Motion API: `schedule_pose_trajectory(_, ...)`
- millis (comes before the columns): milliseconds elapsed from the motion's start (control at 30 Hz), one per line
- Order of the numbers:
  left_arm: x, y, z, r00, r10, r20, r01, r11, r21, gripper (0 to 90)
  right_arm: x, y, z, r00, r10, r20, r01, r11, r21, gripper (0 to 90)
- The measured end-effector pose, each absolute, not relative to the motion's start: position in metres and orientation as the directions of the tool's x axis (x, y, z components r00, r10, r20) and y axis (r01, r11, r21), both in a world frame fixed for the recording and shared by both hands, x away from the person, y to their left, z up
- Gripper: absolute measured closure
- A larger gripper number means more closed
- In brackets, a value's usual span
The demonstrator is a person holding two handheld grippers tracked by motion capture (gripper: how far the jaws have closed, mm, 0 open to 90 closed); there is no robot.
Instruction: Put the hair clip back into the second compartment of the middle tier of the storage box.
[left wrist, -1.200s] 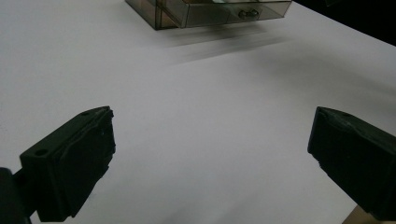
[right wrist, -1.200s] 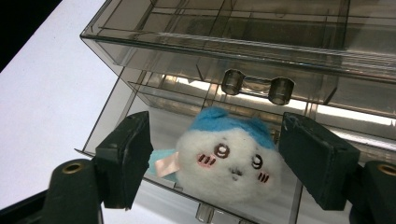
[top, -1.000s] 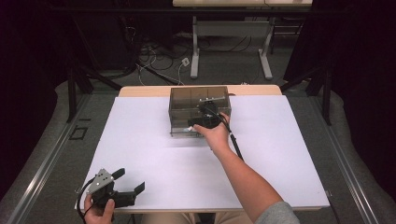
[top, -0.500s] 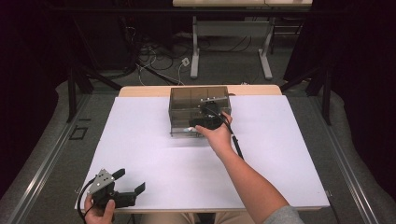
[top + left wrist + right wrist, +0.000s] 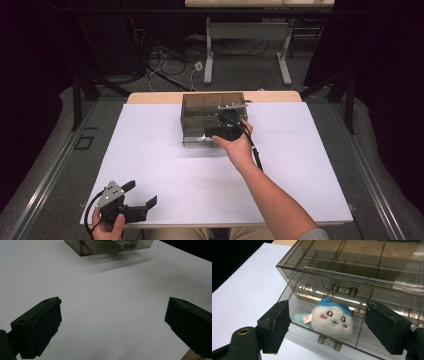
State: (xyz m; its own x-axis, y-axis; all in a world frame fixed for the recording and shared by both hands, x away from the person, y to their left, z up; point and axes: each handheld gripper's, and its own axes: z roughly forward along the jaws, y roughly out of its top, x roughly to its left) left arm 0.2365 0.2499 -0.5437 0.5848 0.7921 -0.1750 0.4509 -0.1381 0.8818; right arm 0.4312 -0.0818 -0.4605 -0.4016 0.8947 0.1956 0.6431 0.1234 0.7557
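The small white plush toy with a blue cap and pink cheeks (image 5: 332,319) lies in the pulled-out lower drawer of the smoky transparent plastic drawer box (image 5: 200,114), face turned up and out toward the right gripper's camera, its blue tail-like end to the left in that view, so its long axis runs roughly along the drawer's front. The right gripper (image 5: 216,134) hangs just above and in front of it, jaws spread to either side of the toy without touching it; they have just been opening, and nothing sits between the pads. This reads as the release step: the toy looks placed. The next move likely calls for drawing the gripper clear, then pushing the drawer shut by its two-peg handle (image 5: 329,343). Well apart, at the near left corner of the white table (image 5: 165,175), the left gripper (image 5: 142,202) rests with jaws wide and empty.
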Motion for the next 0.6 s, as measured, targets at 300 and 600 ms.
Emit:
schedule_pose_trajectory(300, 0.236, 0.248, -0.544, 0.588, 0.791, -0.17, 0.448, -0.144, 0.882, 0.9, 0.415, -0.091, -0.454, -0.456, 0.87, 0.188, 0.597, 0.142, 0.789, 20.0)
schedule_pose_trajectory(600, 0.236, 0.248, -0.544, 0.588, 0.792, -0.167, 0.448, -0.147, 0.882, 0.9, 0.401, -0.098, -0.451, -0.496, 0.845, 0.198, 0.568, 0.143, 0.81, 18.4)
